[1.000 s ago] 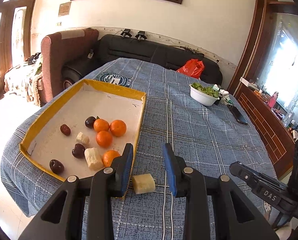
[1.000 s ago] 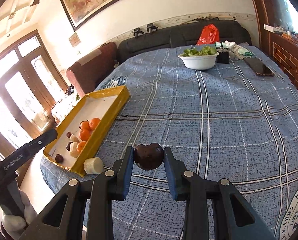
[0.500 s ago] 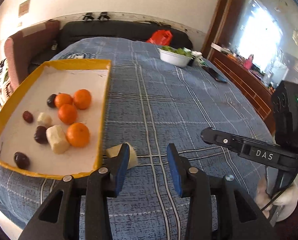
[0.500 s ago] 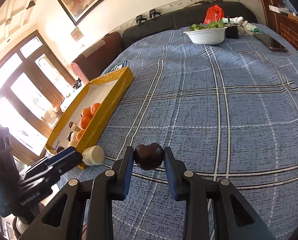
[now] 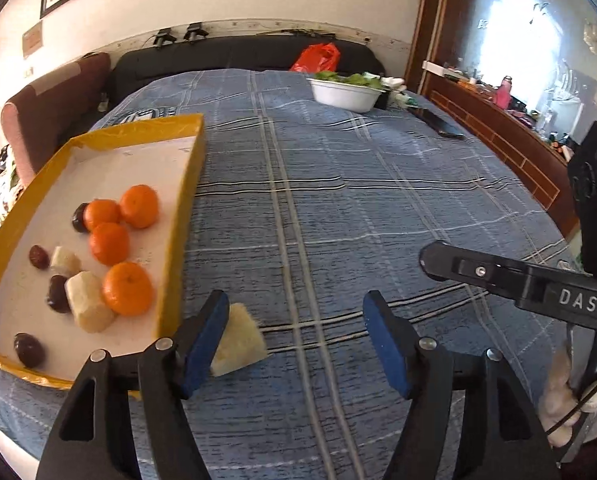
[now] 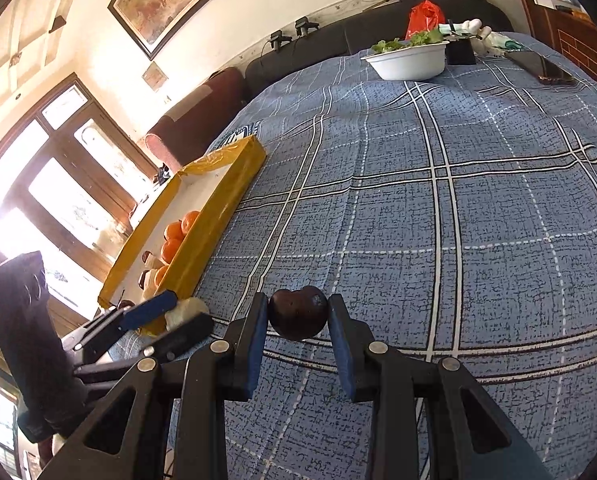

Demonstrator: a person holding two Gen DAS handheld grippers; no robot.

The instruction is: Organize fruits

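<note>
At the far left, a yellow-walled tray (image 5: 186, 216) sits on the blue plaid cloth (image 5: 338, 208) covering the bench. On its white floor lie four oranges (image 5: 127, 289) clustered toward the right wall, with dark plums (image 5: 28, 349) and two pale chunks (image 5: 87, 307) spread along their left side. One plum sits alone near the tray's near corner.

Just outside the tray's right wall, a pale fruit chunk (image 5: 238, 339) rests on the cloth, close to the wall. The left tongs (image 5: 296, 338) are spread wide apart; the left pad's inner face appears to touch the chunk, while the right pad stands well clear of it over bare cloth. In the right wrist view these same tongs (image 6: 170, 316) show with the chunk (image 6: 186, 309) between their pads.

Further right, the right tongs (image 6: 298, 318) are clamped on a dark plum (image 6: 297, 314), which sits squarely between the blue pads and is held above the cloth, well apart from the tray (image 6: 214, 220).

At the far end of the bench stands a white bowl of greens (image 5: 344, 90), and to its right a dark phone (image 5: 438, 123) lies flat. Behind the bowl, a red bag (image 5: 316, 58) rests on the black sofa (image 5: 226, 56).
</note>
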